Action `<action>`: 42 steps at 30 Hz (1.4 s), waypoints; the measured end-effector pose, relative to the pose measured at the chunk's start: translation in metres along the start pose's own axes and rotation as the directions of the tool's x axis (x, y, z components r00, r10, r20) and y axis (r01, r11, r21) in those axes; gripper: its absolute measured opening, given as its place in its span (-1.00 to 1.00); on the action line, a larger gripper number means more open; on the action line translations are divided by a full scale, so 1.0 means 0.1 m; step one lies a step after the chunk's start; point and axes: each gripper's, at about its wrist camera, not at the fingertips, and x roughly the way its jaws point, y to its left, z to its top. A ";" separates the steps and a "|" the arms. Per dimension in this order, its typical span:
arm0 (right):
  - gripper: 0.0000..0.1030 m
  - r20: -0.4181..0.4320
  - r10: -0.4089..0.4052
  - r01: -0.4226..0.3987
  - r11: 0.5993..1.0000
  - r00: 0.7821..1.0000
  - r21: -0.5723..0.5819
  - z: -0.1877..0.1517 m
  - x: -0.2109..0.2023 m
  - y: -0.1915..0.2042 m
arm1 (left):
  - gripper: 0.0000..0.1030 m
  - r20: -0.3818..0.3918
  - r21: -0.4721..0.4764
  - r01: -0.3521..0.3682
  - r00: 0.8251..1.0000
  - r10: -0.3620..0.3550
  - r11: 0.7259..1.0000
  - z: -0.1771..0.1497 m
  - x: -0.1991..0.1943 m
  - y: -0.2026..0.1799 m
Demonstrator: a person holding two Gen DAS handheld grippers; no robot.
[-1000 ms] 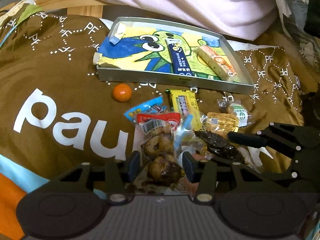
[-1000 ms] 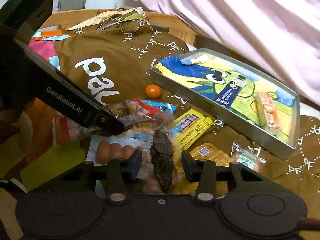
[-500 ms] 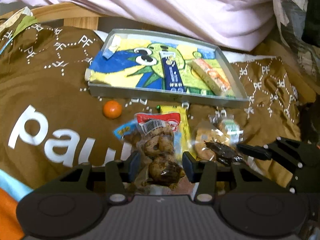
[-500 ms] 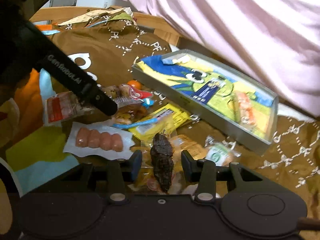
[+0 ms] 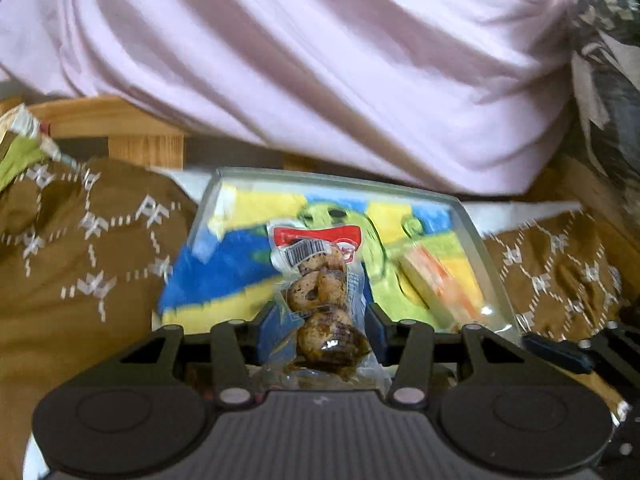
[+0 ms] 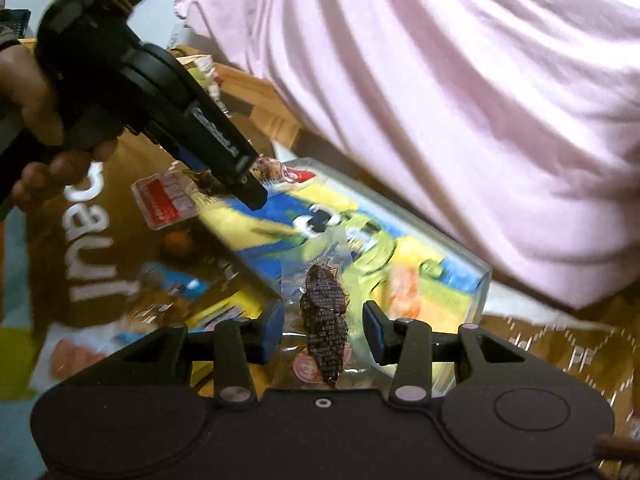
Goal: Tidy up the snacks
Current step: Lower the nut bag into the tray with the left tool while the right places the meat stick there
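My left gripper (image 5: 320, 330) is shut on a clear packet of brown braised eggs (image 5: 318, 300) with a red top, held in the air over the near edge of the metal tray (image 5: 486, 256). My right gripper (image 6: 324, 330) is shut on a clear packet with a dark dried snack (image 6: 324, 320), also lifted toward the tray (image 6: 486, 276). The tray has a blue, yellow and green cartoon liner and holds an orange-wrapped bar (image 5: 440, 288). The left gripper (image 6: 256, 194) with its egg packet shows at upper left in the right wrist view.
A brown printed cloth (image 5: 80, 280) covers the surface. Loose snacks lie on it left of the tray: a small orange ball (image 6: 178, 242), a yellow packet (image 6: 228, 312) and a sausage pack (image 6: 70, 354). A person in a pink shirt (image 5: 320, 60) is behind the tray.
Both grippers have lifted their packets off the cloth and moved forward toward the tray. The snack pile has dropped out of the left wrist view.
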 end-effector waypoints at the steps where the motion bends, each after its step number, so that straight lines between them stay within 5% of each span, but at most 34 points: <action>1: -0.12 0.007 -0.012 0.012 1.000 1.000 -0.001 0.04 0.05 -0.03 | -0.01 0.007 0.001 -0.006 1.000 0.006 1.000 0.05 0.07 0.02; 15: -0.12 -0.071 -0.099 0.110 0.978 0.993 0.175 0.24 1.21 -0.38 | -0.01 0.018 0.010 -0.050 0.999 0.050 0.999 0.12 0.98 0.27; 28: -0.08 -0.120 -0.066 0.091 0.972 0.991 0.219 0.07 1.41 -0.35 | 0.04 -0.040 -0.033 -0.100 0.994 0.098 0.994 -0.06 1.25 0.31; 33: 0.40 -0.108 -0.048 0.073 0.968 0.993 0.241 0.09 1.36 -0.35 | 0.26 -0.031 -0.002 -0.101 0.994 0.100 0.995 -0.06 1.17 0.25; 35: 0.47 -0.095 -0.039 0.062 0.967 0.995 0.248 0.11 1.30 -0.36 | 0.53 0.001 -0.005 -0.103 0.995 0.103 0.995 -0.06 1.07 0.24; 42: 0.78 -0.016 -0.025 0.029 0.943 1.000 0.332 0.13 0.88 -0.43 | 0.83 0.121 0.008 -0.083 0.989 0.082 0.997 -0.09 0.54 0.17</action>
